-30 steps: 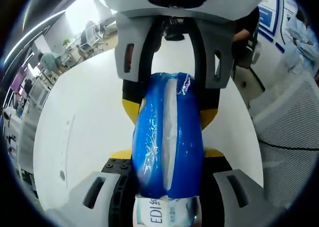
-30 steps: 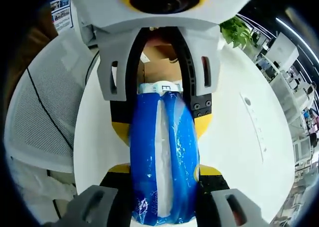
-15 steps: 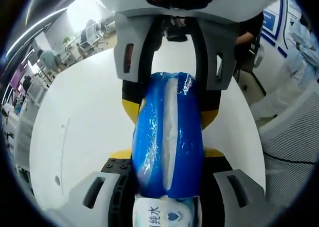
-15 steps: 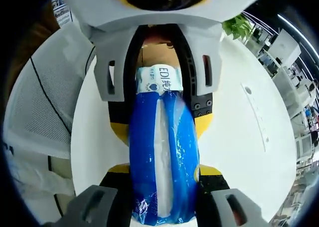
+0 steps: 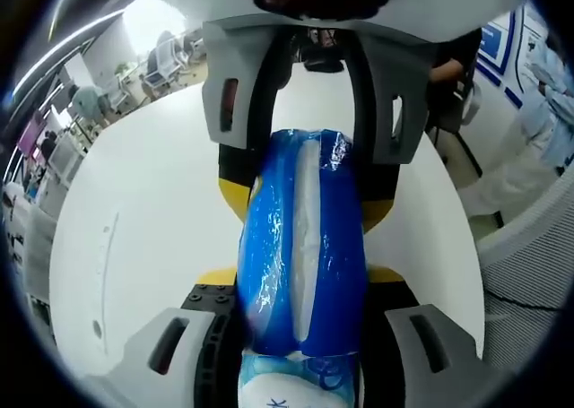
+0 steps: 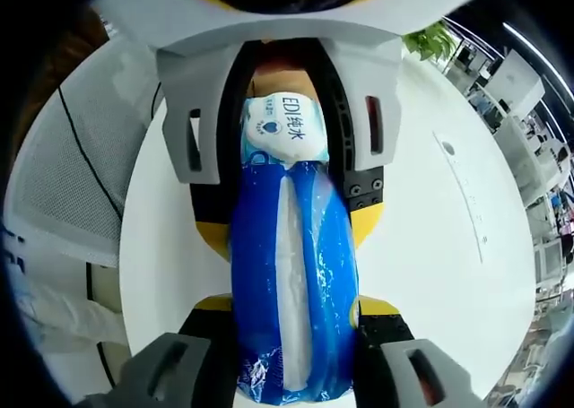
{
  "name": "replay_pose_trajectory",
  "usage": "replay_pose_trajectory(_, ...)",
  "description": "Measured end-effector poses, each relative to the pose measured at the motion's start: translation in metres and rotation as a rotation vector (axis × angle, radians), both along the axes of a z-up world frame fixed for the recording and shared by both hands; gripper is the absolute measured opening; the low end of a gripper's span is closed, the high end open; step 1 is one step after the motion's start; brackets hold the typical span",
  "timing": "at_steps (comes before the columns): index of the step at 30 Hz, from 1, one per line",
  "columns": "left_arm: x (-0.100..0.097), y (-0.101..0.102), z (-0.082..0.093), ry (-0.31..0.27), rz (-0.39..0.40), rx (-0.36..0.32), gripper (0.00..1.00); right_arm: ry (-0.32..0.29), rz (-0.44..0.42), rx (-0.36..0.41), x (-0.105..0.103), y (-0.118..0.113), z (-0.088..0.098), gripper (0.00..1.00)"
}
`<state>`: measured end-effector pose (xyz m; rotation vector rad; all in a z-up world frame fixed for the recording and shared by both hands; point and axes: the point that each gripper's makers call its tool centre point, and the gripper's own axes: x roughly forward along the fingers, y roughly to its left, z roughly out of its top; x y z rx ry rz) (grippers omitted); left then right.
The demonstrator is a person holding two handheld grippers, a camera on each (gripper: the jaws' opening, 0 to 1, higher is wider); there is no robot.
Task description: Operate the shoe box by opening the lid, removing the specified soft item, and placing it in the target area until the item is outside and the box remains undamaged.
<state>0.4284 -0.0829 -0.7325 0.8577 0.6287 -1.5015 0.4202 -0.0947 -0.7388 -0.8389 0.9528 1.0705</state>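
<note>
A blue plastic pack of wet wipes (image 5: 300, 247) with a white stripe and a pale printed end is held above the white table. Both grippers grip it from opposite ends. My left gripper (image 5: 300, 281) is shut on its near end in the left gripper view, and the right gripper (image 5: 305, 202) reaches down from the top, shut on the far end. In the right gripper view the pack (image 6: 291, 273) runs up from my right gripper (image 6: 291, 306) to the left gripper (image 6: 289, 229). A sliver of brown cardboard (image 6: 273, 67) shows behind the pack's printed end.
The round white table (image 5: 143, 211) lies under the pack. A white mesh chair (image 6: 81, 175) stands beside the table, also seen as a mesh chair (image 5: 538, 264). People (image 5: 529, 112) stand past the table's edge. A green plant (image 6: 429, 40) and office desks are further off.
The pack's printed end has tilted up further into the right gripper view, covering more of the brown cardboard. Both grippers stay shut on the pack; the background has shifted slightly.
</note>
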Motion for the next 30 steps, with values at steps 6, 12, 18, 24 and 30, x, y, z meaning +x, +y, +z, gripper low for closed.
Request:
replay_pose_trajectory(6, -0.003, -0.001, -0.011, 0.005, 0.006, 0.000, 0.49, 0.007, 0.006, -0.005, -0.004, -0.002, -0.011, 0.45)
replay_pose_trajectory(12, -0.003, -0.001, -0.018, 0.012, 0.008, 0.007, 0.49, 0.014, 0.004, 0.000, -0.004, 0.000, -0.018, 0.46)
replay_pose_trajectory(18, -0.002, -0.001, -0.021, 0.017, 0.010, 0.012, 0.50, 0.015, 0.005, 0.001, -0.002, -0.001, -0.021, 0.46)
replay_pose_trajectory(24, -0.001, -0.002, -0.025, 0.026, 0.011, 0.015, 0.51, 0.023, 0.007, 0.003, -0.001, -0.002, -0.024, 0.48)
replay_pose_trajectory(30, -0.002, -0.001, -0.030, 0.031, 0.018, 0.017, 0.52, 0.026, 0.011, 0.004, -0.001, -0.002, -0.029, 0.49)
